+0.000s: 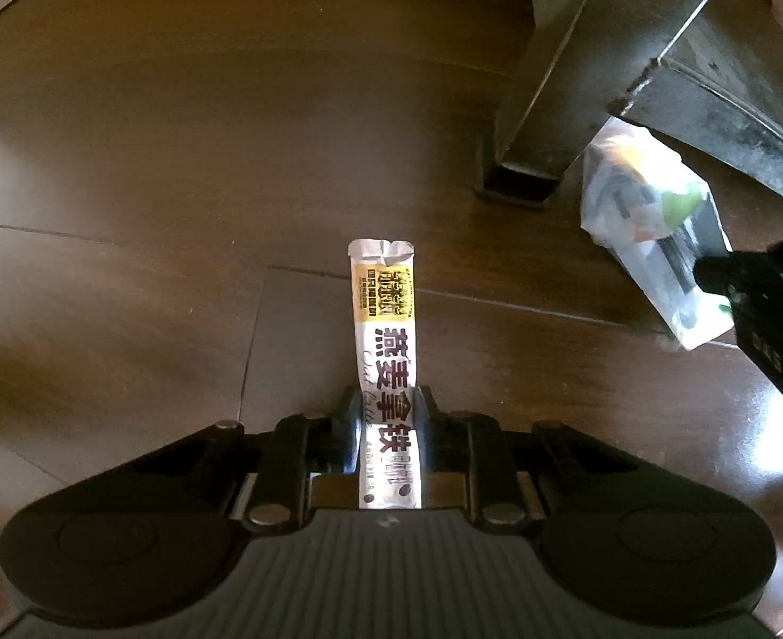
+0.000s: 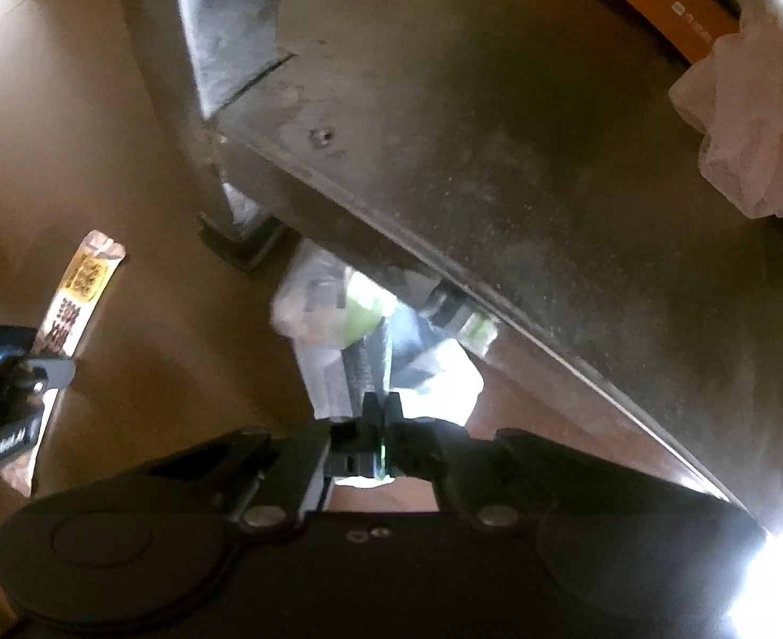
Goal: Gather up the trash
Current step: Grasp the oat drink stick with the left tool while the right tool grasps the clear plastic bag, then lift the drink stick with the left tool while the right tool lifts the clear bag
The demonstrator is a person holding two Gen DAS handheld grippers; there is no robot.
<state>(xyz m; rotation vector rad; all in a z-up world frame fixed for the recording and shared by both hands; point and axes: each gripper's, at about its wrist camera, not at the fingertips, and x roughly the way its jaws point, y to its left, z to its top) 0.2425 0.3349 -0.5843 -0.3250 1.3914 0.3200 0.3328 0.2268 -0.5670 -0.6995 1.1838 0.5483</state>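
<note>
Sachet: I see a long coffee sachet (image 1: 386,351) lying flat on the brown wooden floor (image 1: 152,160), between the fingers of my left gripper (image 1: 385,399).
Left gripper: nearly closed, its pads press on the sachet.
Clear wrapper: a crumpled clear wrapper (image 2: 338,330) lies by the metal table leg (image 1: 546,80).
Right gripper: my right gripper (image 2: 382,406) is fully closed and pinches the wrapper's edge.

The black two-finger left gripper (image 1: 386,399) points straight down, its jaws pinched on a slim white-and-yellow paper sachet (image 1: 386,341). The matching black right gripper (image 2: 382,404) (tilted steeply down) is clamped on a crinkled clear plastic wrapper (image 2: 338,330).
</note>
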